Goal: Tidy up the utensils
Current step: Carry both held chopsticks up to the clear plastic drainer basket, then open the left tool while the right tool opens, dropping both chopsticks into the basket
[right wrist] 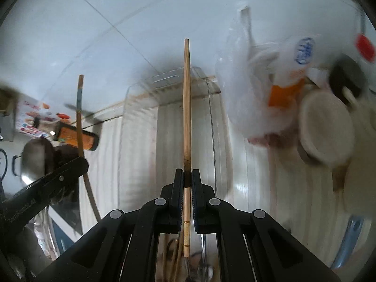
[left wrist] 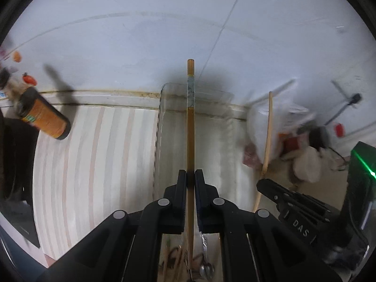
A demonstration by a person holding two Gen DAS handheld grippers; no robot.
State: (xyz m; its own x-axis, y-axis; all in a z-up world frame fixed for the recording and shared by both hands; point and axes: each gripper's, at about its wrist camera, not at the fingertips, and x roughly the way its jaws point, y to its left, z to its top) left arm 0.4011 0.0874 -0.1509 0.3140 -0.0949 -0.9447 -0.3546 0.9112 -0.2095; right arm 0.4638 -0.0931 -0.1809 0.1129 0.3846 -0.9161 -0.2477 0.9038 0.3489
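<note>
Left gripper: jaws pinching a dark-brown chopstick with a pale patterned band. The stick runs straight forward from between the jaws, its far end well beyond them and its near end passing back under the gripper body.

Right gripper: jaws pinching a lighter bamboo chopstick, held likewise along the gripper's axis, tapered tip forward, butt end behind the jaws.

Both sticks are held above a clear plastic container standing on the striped worktop. A metal spoon and further utensils, blurred, lie below the grippers.

An orange-labelled bottle lies tilted at the left of the worktop. White plastic bags and a round cream lid are at the right.
</note>
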